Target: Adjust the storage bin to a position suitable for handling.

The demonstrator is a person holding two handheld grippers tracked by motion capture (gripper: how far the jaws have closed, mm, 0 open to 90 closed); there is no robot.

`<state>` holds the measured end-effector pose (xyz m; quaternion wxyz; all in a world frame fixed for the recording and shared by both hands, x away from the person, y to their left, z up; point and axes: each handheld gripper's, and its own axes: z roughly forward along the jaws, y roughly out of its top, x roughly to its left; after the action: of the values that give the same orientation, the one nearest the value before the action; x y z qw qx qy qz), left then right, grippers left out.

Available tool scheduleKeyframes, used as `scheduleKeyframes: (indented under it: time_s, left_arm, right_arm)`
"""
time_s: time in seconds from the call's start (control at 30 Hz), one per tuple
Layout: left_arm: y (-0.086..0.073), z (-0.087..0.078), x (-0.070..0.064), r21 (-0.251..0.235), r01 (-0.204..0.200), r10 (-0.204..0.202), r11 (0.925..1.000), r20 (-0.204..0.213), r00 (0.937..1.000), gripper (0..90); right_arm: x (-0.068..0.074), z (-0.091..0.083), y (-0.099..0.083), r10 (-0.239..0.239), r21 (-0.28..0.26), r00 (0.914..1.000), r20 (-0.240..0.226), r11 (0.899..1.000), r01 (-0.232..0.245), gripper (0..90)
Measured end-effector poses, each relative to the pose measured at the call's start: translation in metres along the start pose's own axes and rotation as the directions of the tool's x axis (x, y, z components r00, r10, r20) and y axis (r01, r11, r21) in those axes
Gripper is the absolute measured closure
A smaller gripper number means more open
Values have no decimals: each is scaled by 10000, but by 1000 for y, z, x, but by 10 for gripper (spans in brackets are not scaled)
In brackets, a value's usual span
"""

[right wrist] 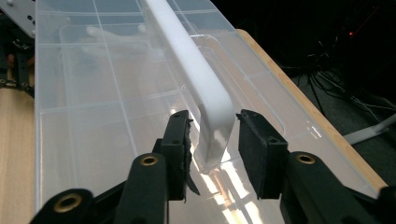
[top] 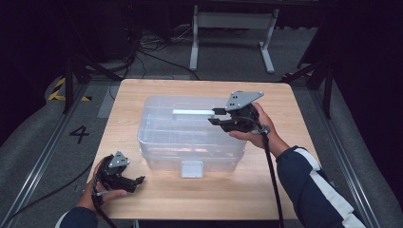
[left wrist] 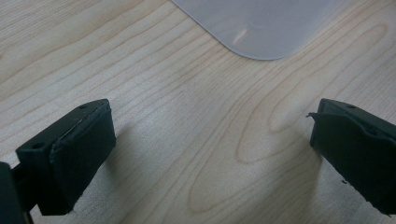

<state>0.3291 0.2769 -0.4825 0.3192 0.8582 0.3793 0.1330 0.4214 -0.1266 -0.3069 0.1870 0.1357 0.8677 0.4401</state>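
Pale, grained wood forms the table (top: pixel 199 199), with dark floor around it. Resting on it at the near left, the left gripper (top: pixel 135 181) has its jaws spread wide, holding nothing. Ahead of them sits a clear ribbed plastic box (top: pixel 157 137). The right gripper (right wrist: pixel 212 140) has its jaws narrowly parted around the end of the box's smooth white handle (right wrist: pixel 205 88), not clamped.

A clear plastic storage box (top: pixel 190 137) sits shut at the table's centre, its white handle (top: pixel 192 112) pointing toward three o'clock.
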Motion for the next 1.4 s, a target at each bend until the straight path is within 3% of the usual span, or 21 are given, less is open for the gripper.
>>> scheduleKeyframes:
  time_s: [0.17,0.5,0.63,0.67,0.77,0.83,0.9,0.93,0.97,1.0,1.13,1.2,1.3,1.4]
  left_arm:
    - [0,0,0,3,-24,24,10000,-15,10000,5]
    - [0,-1,0,-103,187,-188,9998,-174,9997,38]
    - [1,-3,0,-282,336,-343,9990,-239,9991,139]
    - [1,-3,1,-336,210,-223,9992,-367,9991,172]
    - [3,-4,-2,-197,252,-257,9995,-256,9993,222]
    - [5,-5,-3,-324,100,-112,9994,-389,9992,228]
    - [7,-10,-4,-554,229,-248,9982,-338,9991,220]
    - [10,-17,-4,-1069,360,-402,9936,-378,9985,220]
    - [10,-17,-4,-1069,360,-402,9936,-378,9985,221]
    - [14,-25,-4,-1440,400,-463,9888,-407,9981,221]
    - [20,-36,-6,-1889,152,-276,9819,-636,9976,241]
    - [23,-44,-8,-2250,190,-358,9742,-708,9968,246]
    - [26,-51,-9,-2432,287,-467,9696,-688,9965,247]
    - [30,-59,-12,-2657,102,-299,9640,-702,9971,252]
  right_arm:
    - [3,4,6,-166,40,9998,133,9999,166,745]
    - [2,5,10,-179,292,9995,265,9994,171,750]
    - [-2,6,12,62,273,9999,156,9996,-66,749]
    - [-3,6,13,121,290,9997,194,9995,-127,749]
    - [-6,6,15,231,323,9996,169,9992,-236,749]
    - [-8,6,17,312,394,9994,128,9987,-317,748]
    - [-9,6,19,371,434,9993,105,9984,-375,748]
    - [-11,6,20,421,453,9991,71,9981,-424,748]
    - [-12,6,21,445,455,9990,50,9980,-447,747]
    - [-13,6,21,463,455,9989,27,9979,-464,747]
    - [-16,6,24,490,491,9988,33,9976,-491,742]
    - [-17,6,24,508,507,9987,42,9974,-509,741]
    - [-19,6,28,532,576,9985,99,9969,-537,737]
    - [-21,6,30,575,577,9983,132,9966,-581,733]
